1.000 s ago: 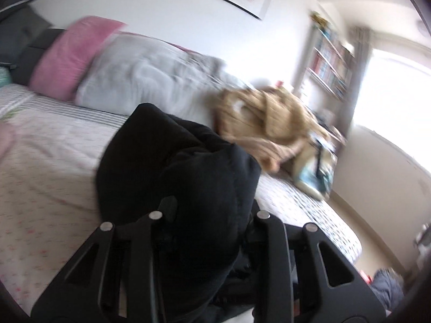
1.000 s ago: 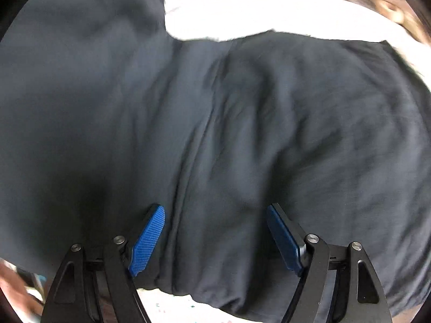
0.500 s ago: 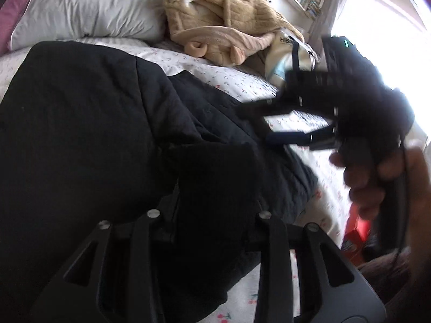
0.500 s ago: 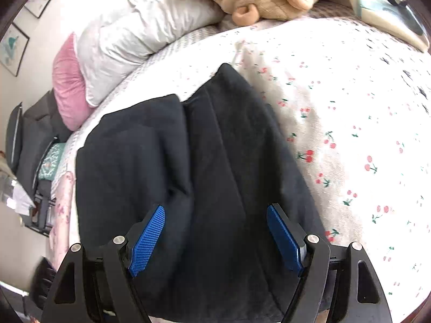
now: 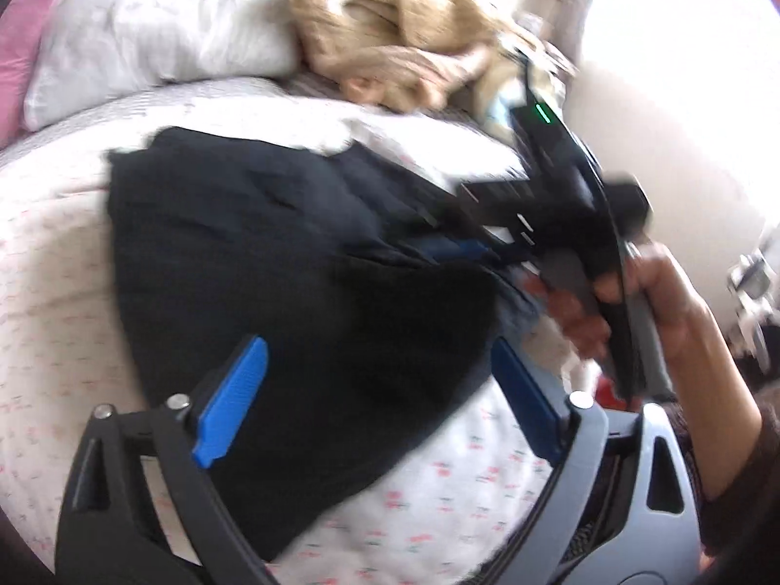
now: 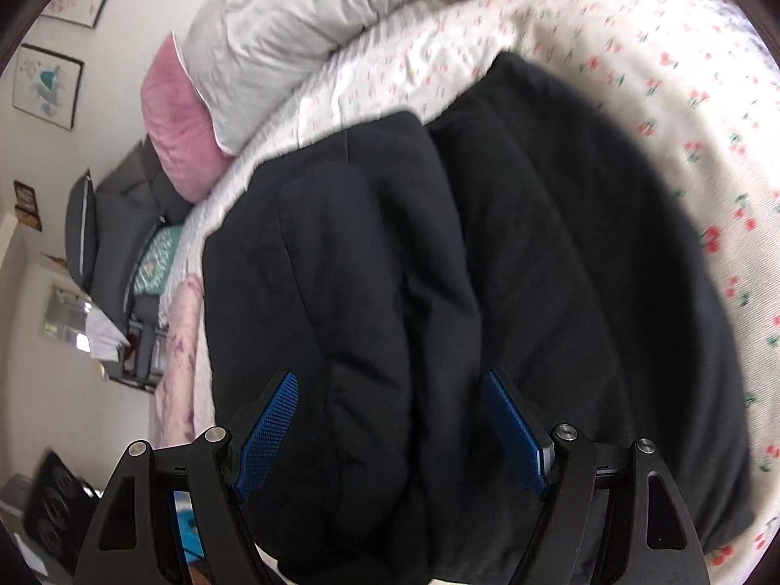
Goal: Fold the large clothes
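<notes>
— Left gripper point(image 5: 380, 390)?
— Jaws wide apart, blue pads on both fingers, nothing between them but air above cloth. Hovering over the near corner of the black garment point(image 5: 302, 263), which fills the gap between the jaws and spreads ahead of them.

— And the garment itself?
— Lying folded on the bed point(image 5: 53, 292), on the cherry-print sheet. Seen from the right wrist, two thick stacked layers with a ridge running forward from between the jaws; black garment point(image 6: 487, 268) reaching well past both fingers on either side.

— Right gripper point(image 6: 395, 429)?
— Jaws also spread wide, clamped on nothing. Blue pads flanking the fold's ridge; touching the cloth or just above it, cannot tell. From the left wrist, the same tool visible ahead and to the right of the left jaws, blurred, green light lit on its body, held by the right hand point(image 5: 629, 297) at the garment's far right edge.

— Beyond the jaws?
— Past the garment, a white pillow point(image 5: 156, 34) at the head of the bed, with a pink pillow point(image 6: 180, 117) beside it. Further right of the white pillow, a heap of tan knitted clothing point(image 5: 390, 44). Framed pictures point(image 6: 46, 87) on the wall, far left of the right jaws.

— Sharpness?
— Left wrist view smeared by motion; fine detail on the sheet and the right gripper lost.
</notes>
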A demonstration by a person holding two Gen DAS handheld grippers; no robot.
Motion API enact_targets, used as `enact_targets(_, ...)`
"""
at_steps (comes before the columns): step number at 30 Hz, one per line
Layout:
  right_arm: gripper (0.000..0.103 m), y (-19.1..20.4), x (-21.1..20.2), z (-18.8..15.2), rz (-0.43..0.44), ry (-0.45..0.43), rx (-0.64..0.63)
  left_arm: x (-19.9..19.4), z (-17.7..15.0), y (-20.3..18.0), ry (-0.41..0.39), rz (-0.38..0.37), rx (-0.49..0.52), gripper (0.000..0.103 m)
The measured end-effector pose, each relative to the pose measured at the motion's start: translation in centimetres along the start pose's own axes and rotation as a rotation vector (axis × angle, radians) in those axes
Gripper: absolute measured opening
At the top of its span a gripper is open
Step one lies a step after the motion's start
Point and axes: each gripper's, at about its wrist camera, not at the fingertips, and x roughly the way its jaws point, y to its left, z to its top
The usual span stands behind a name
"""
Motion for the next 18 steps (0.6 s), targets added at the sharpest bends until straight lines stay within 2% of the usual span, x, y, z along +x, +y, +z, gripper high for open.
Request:
enact_targets(4,0.079,1.4,2.3,-0.8,-0.011,0.068,-0.030,-0.2,-0.3,6.5,-0.034,0.057,-0.212,0.094)
enact_targets(5,0.075,2.0,2.8,-1.2,-0.001,0.080,-0.043,0.3,-0.4,8.4,-0.024,0.077,-0.279,0.094)
enact_targets(6,0.058,2.6,3.1,-1.4,-0.012,0.071,-0.063,0.6,-0.4,9.7,-0.006,0.091,-0.323,0.090)
enact_targets(7,0.049,3.3,3.0,-1.6,-0.037,0.047,-0.088,0.8,-0.5,10.6,0.006,0.099,-0.349,0.085)
enact_targets(8,0.038,3.9,2.8,-1.6,-0.032,0.024,-0.105,1.0,-0.5,11.1,0.005,0.106,-0.366,0.084)
enact_targets(9,0.034,5.0,2.2,-1.6,-0.039,-0.014,-0.137,1.3,-0.4,11.5,-0.003,0.113,-0.384,0.082)
enact_targets(12,0.030,7.9,-0.7,-1.6,-0.021,-0.140,-0.245,1.0,0.1,11.7,-0.045,0.106,-0.408,0.079)
enact_targets(14,0.030,8.5,-2.9,-1.8,-0.004,-0.190,-0.273,1.1,0.7,11.3,-0.069,0.090,-0.405,0.079)
enact_targets(18,0.030,6.8,-6.6,-2.0,-0.040,-0.266,-0.270,1.9,1.2,10.0,-0.060,0.051,-0.355,0.078)
